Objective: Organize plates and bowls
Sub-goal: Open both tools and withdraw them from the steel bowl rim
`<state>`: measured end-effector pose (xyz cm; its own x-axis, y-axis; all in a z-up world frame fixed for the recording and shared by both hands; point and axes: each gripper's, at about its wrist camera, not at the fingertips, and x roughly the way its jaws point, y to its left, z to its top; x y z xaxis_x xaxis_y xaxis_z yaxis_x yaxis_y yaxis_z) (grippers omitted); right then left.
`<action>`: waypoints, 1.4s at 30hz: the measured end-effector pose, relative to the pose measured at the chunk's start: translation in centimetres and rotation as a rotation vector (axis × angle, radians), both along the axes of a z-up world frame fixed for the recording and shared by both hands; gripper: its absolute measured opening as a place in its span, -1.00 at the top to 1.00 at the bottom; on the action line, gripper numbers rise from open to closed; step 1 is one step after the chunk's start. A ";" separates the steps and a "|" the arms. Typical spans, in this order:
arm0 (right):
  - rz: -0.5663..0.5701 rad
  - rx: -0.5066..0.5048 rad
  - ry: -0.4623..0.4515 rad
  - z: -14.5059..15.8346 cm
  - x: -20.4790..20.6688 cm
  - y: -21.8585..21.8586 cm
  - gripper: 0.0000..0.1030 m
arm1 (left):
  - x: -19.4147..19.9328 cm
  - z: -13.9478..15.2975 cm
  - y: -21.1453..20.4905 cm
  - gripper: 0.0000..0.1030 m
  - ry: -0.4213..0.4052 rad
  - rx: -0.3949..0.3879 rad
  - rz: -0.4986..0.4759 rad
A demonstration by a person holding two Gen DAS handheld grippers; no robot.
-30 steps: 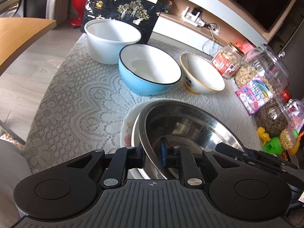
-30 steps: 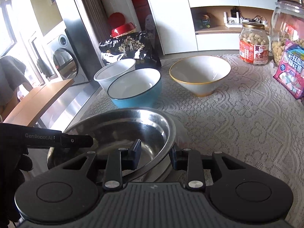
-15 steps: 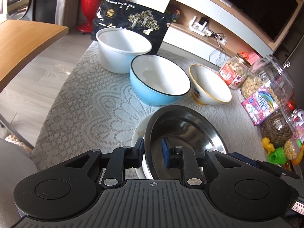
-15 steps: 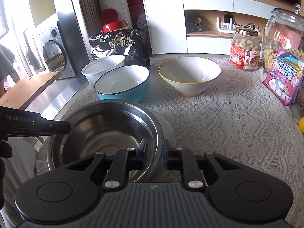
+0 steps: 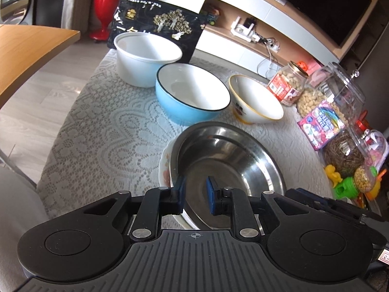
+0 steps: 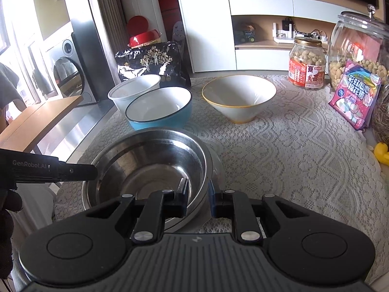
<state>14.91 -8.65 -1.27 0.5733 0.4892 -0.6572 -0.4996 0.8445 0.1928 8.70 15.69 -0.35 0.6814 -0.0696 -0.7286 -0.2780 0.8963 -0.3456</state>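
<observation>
A steel bowl [image 5: 233,160] [image 6: 150,165] sits on a flowered plate [image 5: 165,168] at the near edge of the lace-covered table [image 5: 102,126]. My left gripper [image 5: 195,196] is open, its jaws astride the bowl's near-left rim with a clear gap. My right gripper [image 6: 198,198] is open, its jaws astride the bowl's right rim. Behind stand a blue bowl [image 5: 192,95] [image 6: 159,108], a white tub [image 5: 145,58] [image 6: 133,91] and a cream cone-shaped bowl [image 5: 255,101] [image 6: 239,97].
Jars of nuts [image 6: 306,62], a big glass jar [image 6: 359,48], a pink candy bag [image 6: 355,97] and toys [image 5: 350,182] crowd the table's right side. A black gift bag [image 5: 158,24] stands at the back. A wooden table [image 5: 26,48] lies left.
Both grippers have opened off the steel bowl's rim, having gripped it half a second ago. The bowl has gone down and now rests on the plate. Both views pulled back slightly.
</observation>
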 end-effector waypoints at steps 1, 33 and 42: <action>-0.003 -0.006 0.010 -0.4 0.2 0.2 0.62 | 0.1 -0.3 -0.2 0.61 0.006 0.012 -0.008; -0.202 0.036 -0.042 1.4 1.3 -5.6 0.31 | -0.1 3.1 -4.3 0.61 -0.008 0.019 -0.053; -0.352 0.007 -0.014 -2.3 6.4 -9.2 0.28 | 3.5 6.6 -5.4 0.70 -0.085 -0.139 -0.064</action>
